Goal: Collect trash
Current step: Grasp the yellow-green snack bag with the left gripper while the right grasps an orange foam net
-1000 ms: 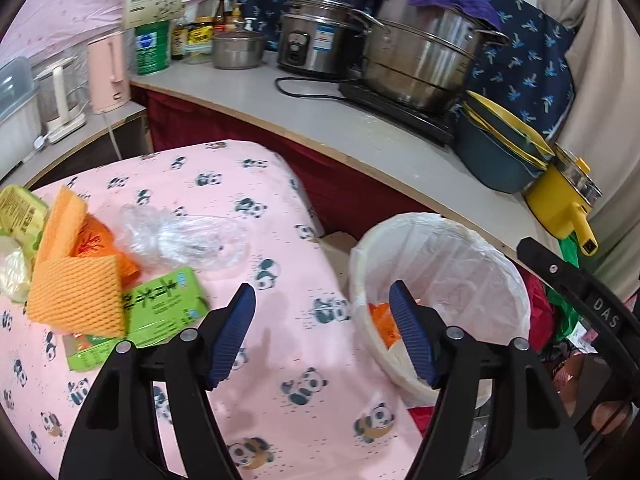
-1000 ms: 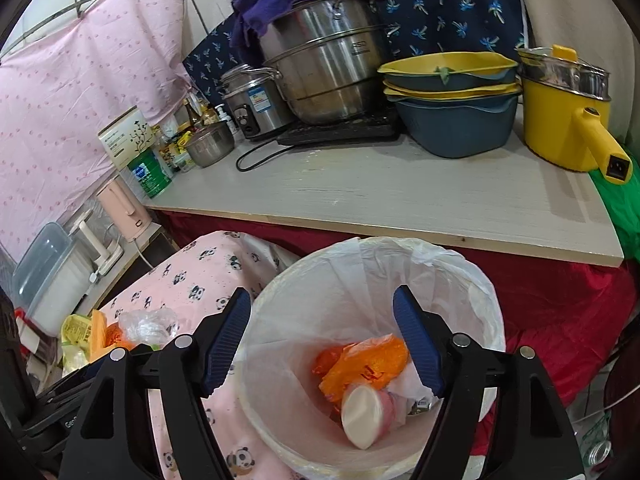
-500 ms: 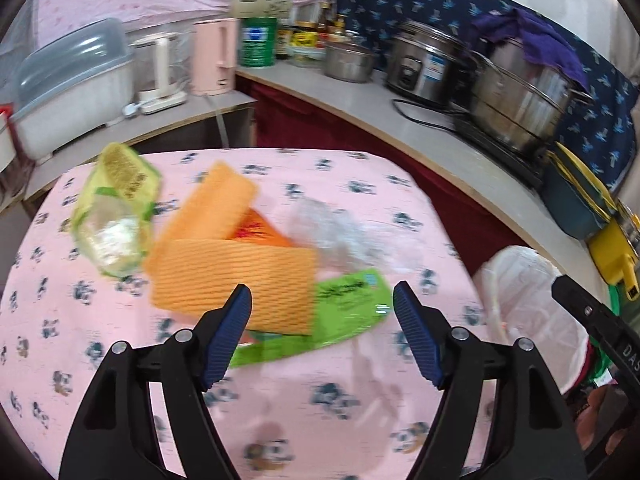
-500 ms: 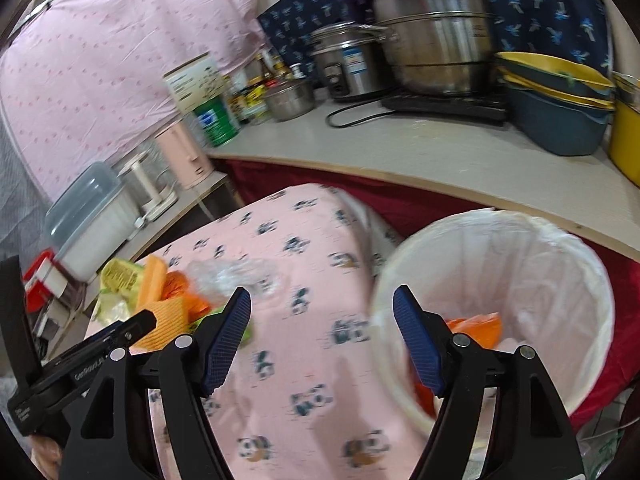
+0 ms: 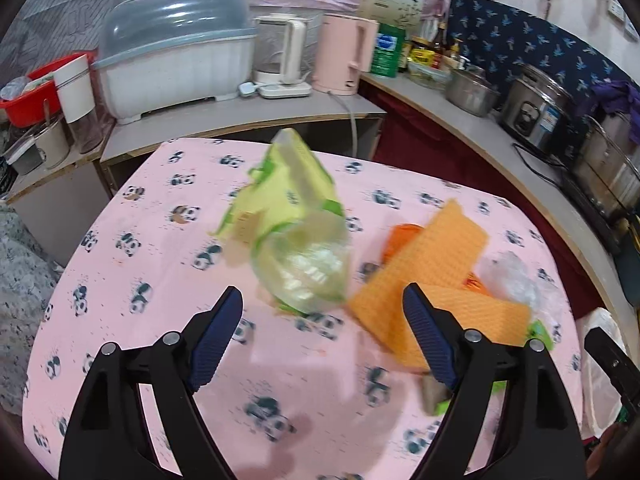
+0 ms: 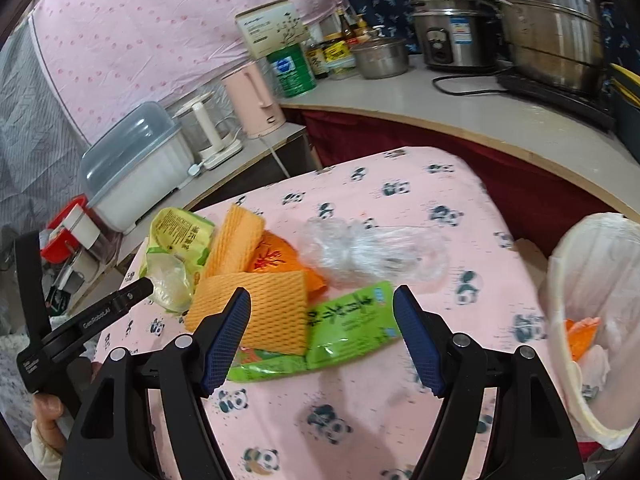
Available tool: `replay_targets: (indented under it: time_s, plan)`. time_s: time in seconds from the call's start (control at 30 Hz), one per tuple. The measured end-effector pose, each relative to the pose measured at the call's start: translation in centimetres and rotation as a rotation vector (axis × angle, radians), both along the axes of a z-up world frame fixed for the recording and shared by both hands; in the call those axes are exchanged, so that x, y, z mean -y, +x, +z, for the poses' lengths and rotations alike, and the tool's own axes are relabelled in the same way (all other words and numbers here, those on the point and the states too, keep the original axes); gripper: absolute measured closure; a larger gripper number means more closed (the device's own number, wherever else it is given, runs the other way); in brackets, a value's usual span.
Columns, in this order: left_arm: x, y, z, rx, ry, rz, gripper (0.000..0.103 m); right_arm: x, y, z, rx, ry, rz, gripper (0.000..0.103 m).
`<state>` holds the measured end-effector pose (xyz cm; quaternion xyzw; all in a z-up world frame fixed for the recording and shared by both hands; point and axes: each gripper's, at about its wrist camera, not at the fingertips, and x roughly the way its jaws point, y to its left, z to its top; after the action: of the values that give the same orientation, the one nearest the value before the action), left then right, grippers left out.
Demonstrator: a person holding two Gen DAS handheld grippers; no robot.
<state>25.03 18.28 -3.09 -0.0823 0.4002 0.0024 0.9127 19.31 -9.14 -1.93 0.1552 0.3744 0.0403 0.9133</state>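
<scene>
A: In the left wrist view, where is the trash?

B: The left gripper (image 5: 322, 338) is over the worktop (image 5: 152, 264), which has a pink cloth with pandas. Its fingers (image 5: 216, 338) are wide and they are opening more; nothing is between them. A yellow-green bag (image 5: 294, 232) lies just beyond the fingers, a little blurred. To the right of it is orange foam net (image 5: 436, 276), partly behind the right finger. A clear plastic wrap (image 5: 516, 276) is further right, touching the net.

A: And the room there?

B: Behind the worktop is a counter (image 5: 224, 116) with a white box with a grey lid (image 5: 176, 60), a pink kettle (image 5: 348, 52) and steel pots (image 5: 536, 108).

A: Now the right wrist view?

B: The right gripper (image 6: 320, 340) also has its fingers (image 6: 226, 336) wide, holding nothing. A green packet (image 6: 348, 326) lies between them on the cloth, not touched. The foam net (image 6: 260, 308) is on its left, partly behind the left finger. The clear wrap (image 6: 372, 250) is beyond the packet. The yellow-green bag (image 6: 176, 252) is at the far left, and the tip of the left gripper (image 6: 132, 296) is close to it.

A: Is there a bin?

B: Yes, a bin (image 6: 592, 264) with a white liner stands at the right edge, beside the worktop (image 6: 400, 400), with orange trash (image 6: 580, 334) inside.
</scene>
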Motion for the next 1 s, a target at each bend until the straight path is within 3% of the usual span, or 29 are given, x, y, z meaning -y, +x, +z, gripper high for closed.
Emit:
replay_targets:
  time_s: [0.27, 0.33, 0.4, 0.43, 0.5, 0.53, 0.63, 1.0]
  plan:
    - [-2.9, 3.5, -2.7, -0.046, -0.047, 0.021, 0.025, -2.7, 3.3, -2.9, -0.063, -0.013, 0.04, 0.035]
    - [-3.0, 4.2, -3.1, -0.049, -0.059, 0.01, 0.029, -2.9, 4.0, -3.6, -0.082, -0.01, 0.044, 0.039]
    - [-2.7, 4.7, -3.5, -0.056, -0.065, -0.023, 0.06, -3.0, 4.4, -4.3, -0.098, -0.009, 0.05, 0.046]
    - [-2.5, 4.9, -3.7, -0.066, -0.074, -0.042, 0.066, -3.1, 4.6, -4.6, -0.106, -0.008, 0.055, 0.055]
    - [-2.2, 4.9, -3.8, -0.071, -0.083, -0.059, 0.091, -3.4, 4.9, -5.2, -0.123, -0.008, 0.073, 0.073]
    - [-2.0, 4.8, -3.8, -0.069, -0.08, -0.063, 0.095, -3.5, 4.9, -5.3, -0.128, -0.008, 0.078, 0.081]
    - [-1.5, 4.2, -3.3, -0.051, -0.073, -0.072, 0.1, -3.7, 4.5, -5.3, -0.118, -0.003, 0.087, 0.095]
    - [1.2, -0.3, 1.9, 0.041, -0.079, -0.119, 0.102, -2.4, 0.9, -0.8, -0.001, -0.004, 0.084, 0.098]
